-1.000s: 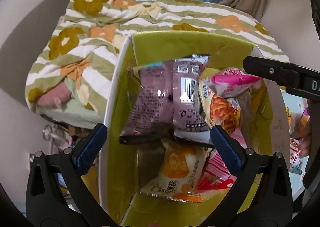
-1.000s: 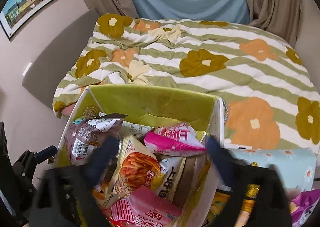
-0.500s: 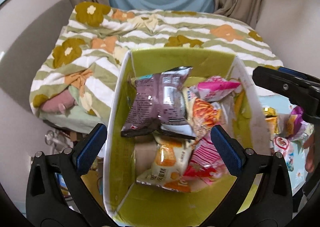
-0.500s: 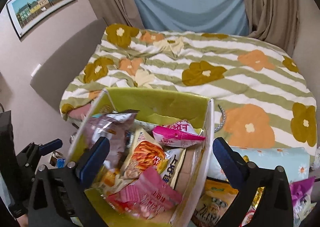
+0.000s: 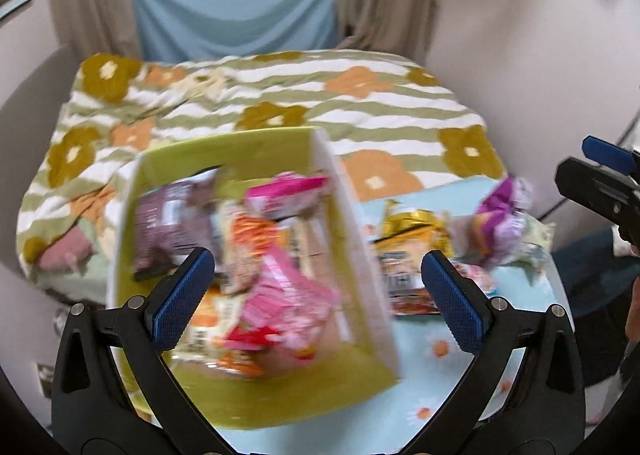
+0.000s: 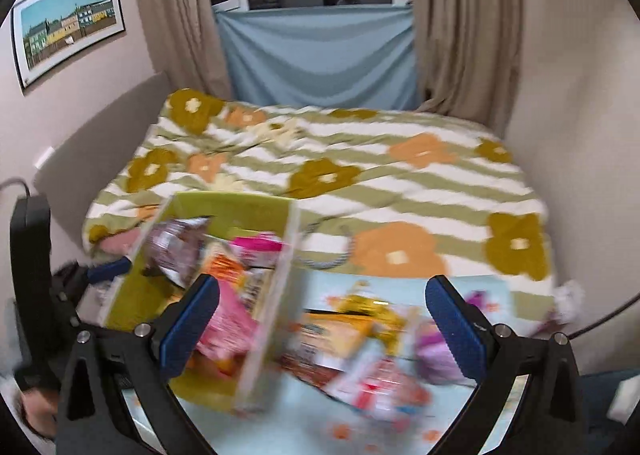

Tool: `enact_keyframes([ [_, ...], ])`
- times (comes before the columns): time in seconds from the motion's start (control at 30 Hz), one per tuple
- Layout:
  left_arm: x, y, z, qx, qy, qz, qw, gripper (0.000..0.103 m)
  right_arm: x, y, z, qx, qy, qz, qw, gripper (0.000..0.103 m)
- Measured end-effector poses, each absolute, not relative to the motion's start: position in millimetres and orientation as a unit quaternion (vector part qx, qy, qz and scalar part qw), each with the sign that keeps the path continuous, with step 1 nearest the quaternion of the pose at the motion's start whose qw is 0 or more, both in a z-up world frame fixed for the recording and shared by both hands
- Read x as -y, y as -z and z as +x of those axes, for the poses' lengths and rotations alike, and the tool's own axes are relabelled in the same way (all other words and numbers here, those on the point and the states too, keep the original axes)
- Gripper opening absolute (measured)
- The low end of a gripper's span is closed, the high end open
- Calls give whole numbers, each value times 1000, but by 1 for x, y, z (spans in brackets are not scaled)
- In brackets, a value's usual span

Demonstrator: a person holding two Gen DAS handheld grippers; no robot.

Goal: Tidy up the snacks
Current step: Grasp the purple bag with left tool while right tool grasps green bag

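A green-lined box [image 5: 352,211] [image 6: 286,267] stands on a small table and holds several snack packs, among them a purple-brown pack [image 5: 172,223] and pink packs [image 5: 280,295]. More packs lie loose on the table to its right: a yellow one [image 5: 412,223] [image 6: 360,311], a purple one [image 5: 504,215] and a red-and-white one [image 6: 380,383]. My left gripper [image 5: 316,291] hangs open above the box's right wall, empty. My right gripper [image 6: 322,327] is open and empty above the box's right wall and the loose packs. Both views are blurred.
The table has a light blue cloth with daisies [image 5: 440,407]. Behind it is a bed with a green-striped flower quilt [image 6: 360,175], then curtains and a window. The right gripper [image 5: 600,183] shows at the left view's right edge. A framed picture [image 6: 68,23] hangs at left.
Both grippers have pulled back and up from the box, so more of the table and bed shows. The views have swung right toward the loose packs. Both stay open and empty.
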State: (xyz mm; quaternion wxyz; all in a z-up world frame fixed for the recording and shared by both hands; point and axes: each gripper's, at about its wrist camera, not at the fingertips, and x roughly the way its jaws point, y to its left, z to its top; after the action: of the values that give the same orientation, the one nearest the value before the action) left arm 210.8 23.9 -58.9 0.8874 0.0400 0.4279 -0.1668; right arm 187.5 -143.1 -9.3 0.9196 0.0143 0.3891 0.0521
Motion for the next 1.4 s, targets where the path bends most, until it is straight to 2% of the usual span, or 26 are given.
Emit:
enact_keyframes([
  [0.37,109,62,202,-440,248,62,861,103,292,40,130,-405,-12,-32,914,103],
  [0.7,228,122,227,-507,295,100,803,103,370,116,126,-437,-84,-80,892,103],
  [1.03,274,175,249,-532,284,186,776,103,380,194,153,-488,-147,-125,851,103],
  [1.23,276,191,258,-536,290,166,775,103,369,217,161,-487,-174,-158,841,103],
  [1.3,277,193,258,-537,294,162,774,97,366,222,163,-483,-183,-171,839,103],
  [1.33,278,195,258,-540,299,157,771,87,363,224,163,-480,-187,-180,838,103],
  [1.4,278,195,256,-536,293,158,776,84,358,228,164,-481,-192,-193,833,103],
])
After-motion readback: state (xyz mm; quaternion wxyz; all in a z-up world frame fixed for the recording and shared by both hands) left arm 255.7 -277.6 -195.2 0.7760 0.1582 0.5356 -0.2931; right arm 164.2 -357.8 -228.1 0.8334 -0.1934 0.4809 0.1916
